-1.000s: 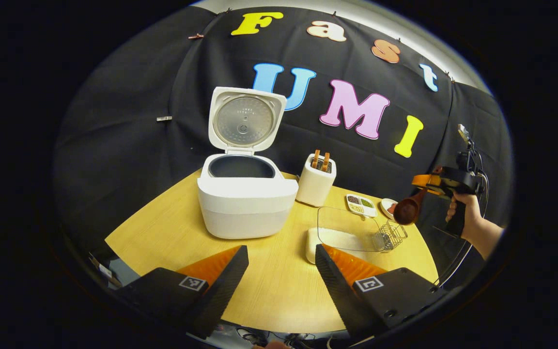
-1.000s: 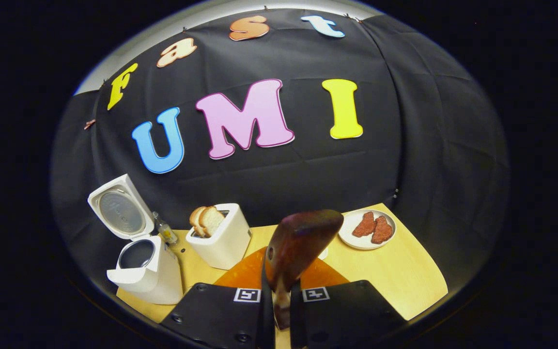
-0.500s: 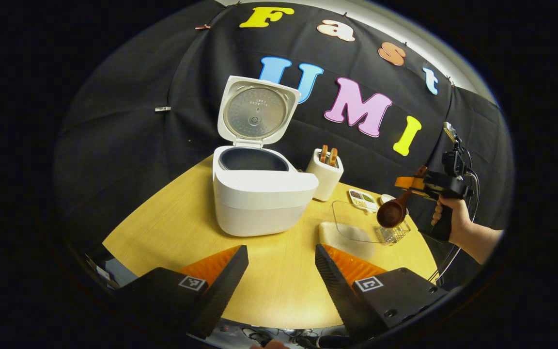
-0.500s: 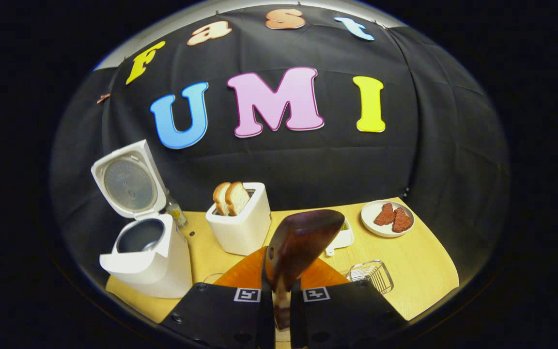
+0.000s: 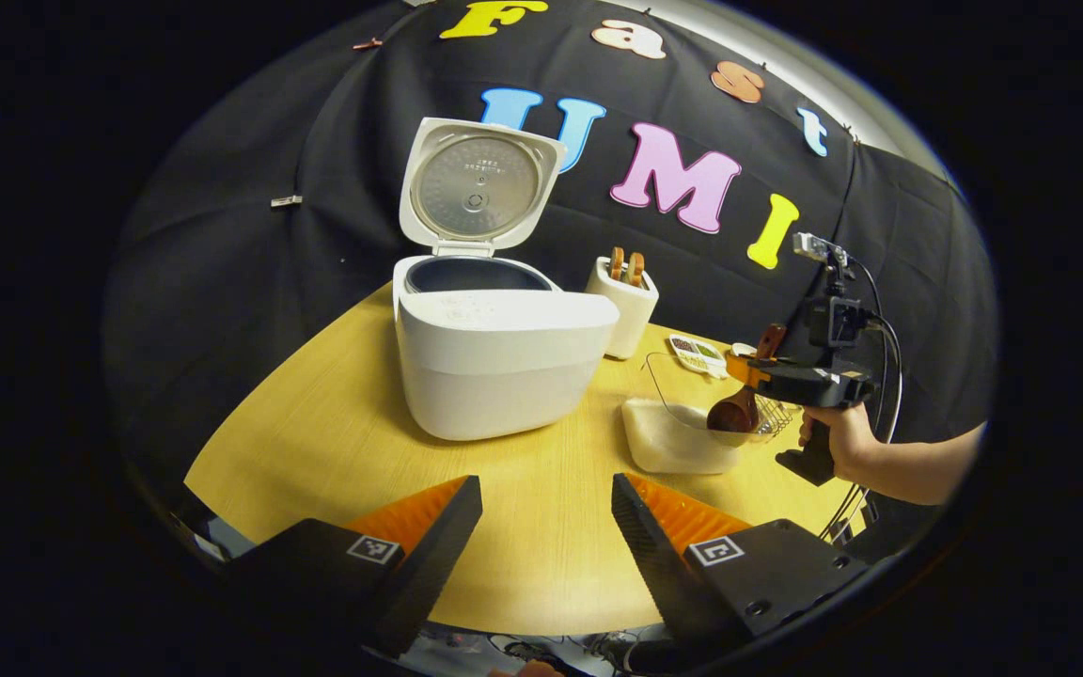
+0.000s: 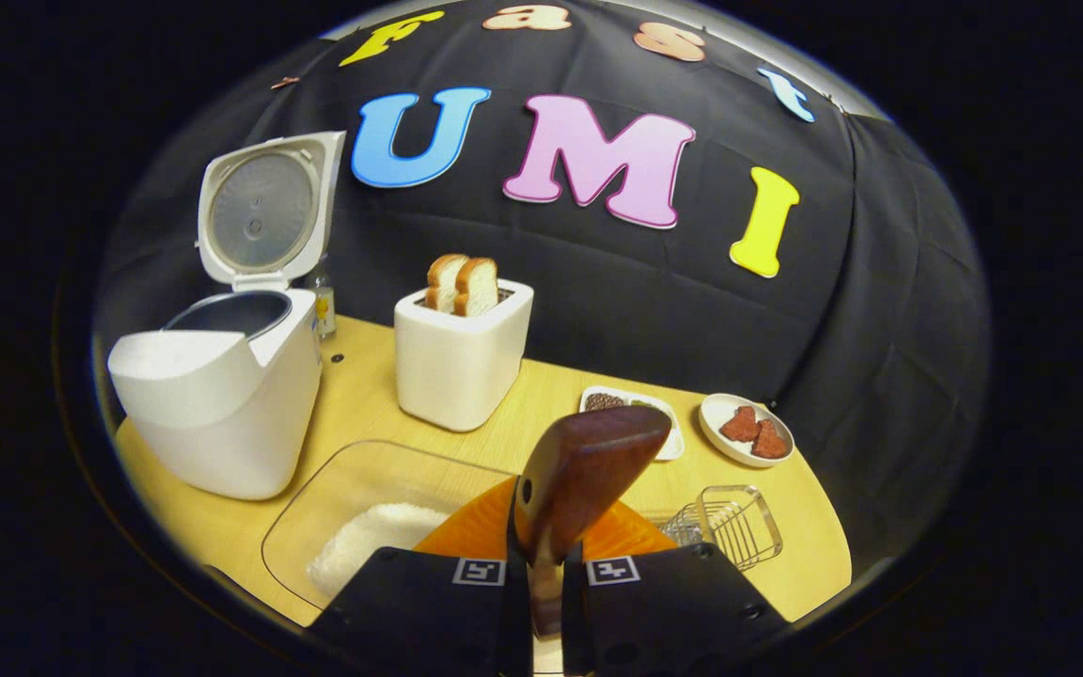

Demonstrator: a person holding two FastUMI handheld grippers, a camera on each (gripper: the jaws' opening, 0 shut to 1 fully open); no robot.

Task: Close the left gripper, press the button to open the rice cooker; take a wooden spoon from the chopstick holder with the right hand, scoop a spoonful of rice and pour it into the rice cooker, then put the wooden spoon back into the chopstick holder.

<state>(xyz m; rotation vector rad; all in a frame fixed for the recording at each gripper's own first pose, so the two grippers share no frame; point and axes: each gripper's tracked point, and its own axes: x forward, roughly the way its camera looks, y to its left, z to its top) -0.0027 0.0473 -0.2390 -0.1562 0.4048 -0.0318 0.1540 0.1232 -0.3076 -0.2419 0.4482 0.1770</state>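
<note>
1. Jaws: the right gripper [image 6: 546, 574] has its jaws clamped on the handle of the wooden spoon [image 6: 584, 475]; the left gripper [image 5: 546, 527] holds nothing, its jaws spread wide above the tabletop [image 5: 335, 442].
2. In the left gripper view, the right gripper [image 5: 791, 381], held by a hand [image 5: 838, 442], has the wooden spoon's bowl [image 5: 734, 414] tilted down inside the clear rice container [image 5: 678, 437].
3. The rice cooker [image 5: 494, 357] stands on the tabletop with its lid [image 5: 476, 183] raised upright and the inner pot exposed.
4. The wire chopstick holder [image 6: 729, 522] stands just right of the rice container [image 6: 363, 512], on the tabletop.
5. A toaster [image 6: 462, 362] with two bread slices stands behind the container; a sectioned dish [image 6: 631, 409] and a small plate [image 6: 748, 428] lie further right.
</note>
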